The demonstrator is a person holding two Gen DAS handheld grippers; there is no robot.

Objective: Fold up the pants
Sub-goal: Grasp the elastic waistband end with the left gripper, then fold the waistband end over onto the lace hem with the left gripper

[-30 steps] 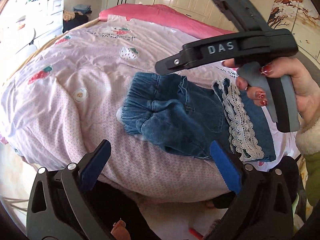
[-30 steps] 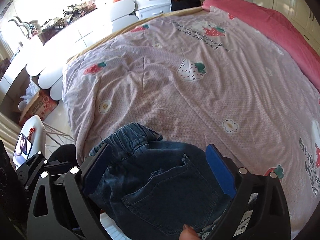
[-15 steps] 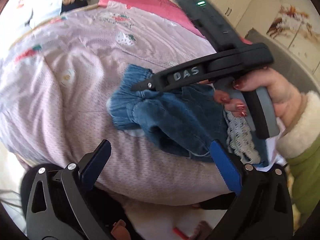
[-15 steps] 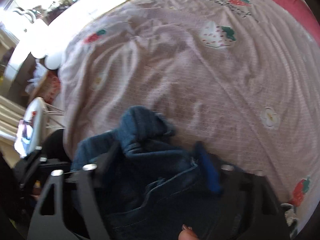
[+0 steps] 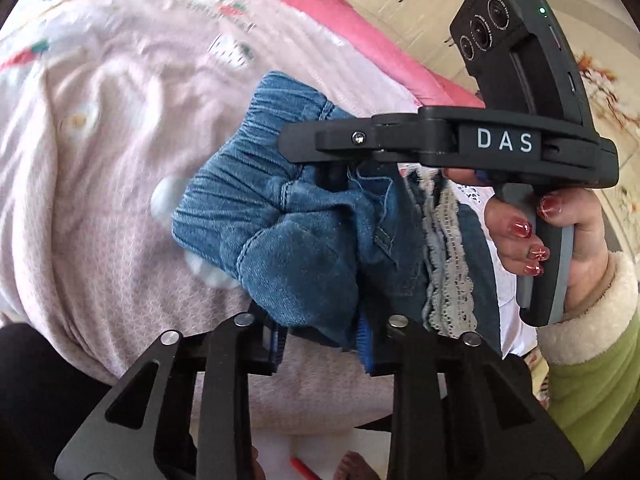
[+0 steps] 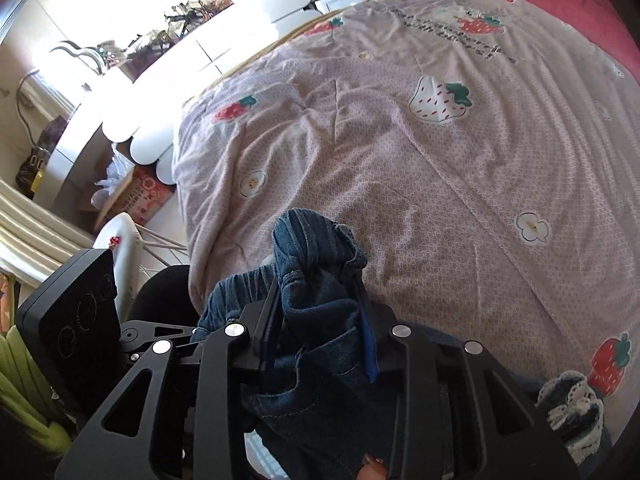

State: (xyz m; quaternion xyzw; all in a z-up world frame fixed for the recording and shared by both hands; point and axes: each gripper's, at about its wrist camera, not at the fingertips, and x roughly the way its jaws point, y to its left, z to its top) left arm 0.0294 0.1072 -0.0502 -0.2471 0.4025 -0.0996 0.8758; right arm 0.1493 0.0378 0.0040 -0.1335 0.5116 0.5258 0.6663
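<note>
The denim pants (image 5: 280,216) lie bunched on a pink strawberry-print quilt (image 5: 100,168) near the bed's edge, their gathered elastic waistband (image 5: 248,148) pointing up the bed and a strip of white lace trim (image 5: 452,264) running along the hem side. The left gripper (image 5: 322,338) has its blue-padded jaws drawn in narrow on a thick fold of the denim at the near edge of the pile. The right gripper (image 6: 320,336) is likewise pinched close on a raised hump of the same pants (image 6: 316,280), the cloth bulging up between its pads and the waistband gathers showing just left of the jaws. In the left wrist view the right gripper's black body (image 5: 448,144) crosses above the pants, with white letters "DAS" on its side and a small green light on the camera block above it; the right hand (image 5: 560,236), red-painted nails and a green sleeve with cream fleece cuff, wraps its grey handle. The quilt (image 6: 440,152) carries dark printed lettering near a strawberry at the far end, too small to read. A pink cover (image 6: 560,4) lies beyond it.
</note>
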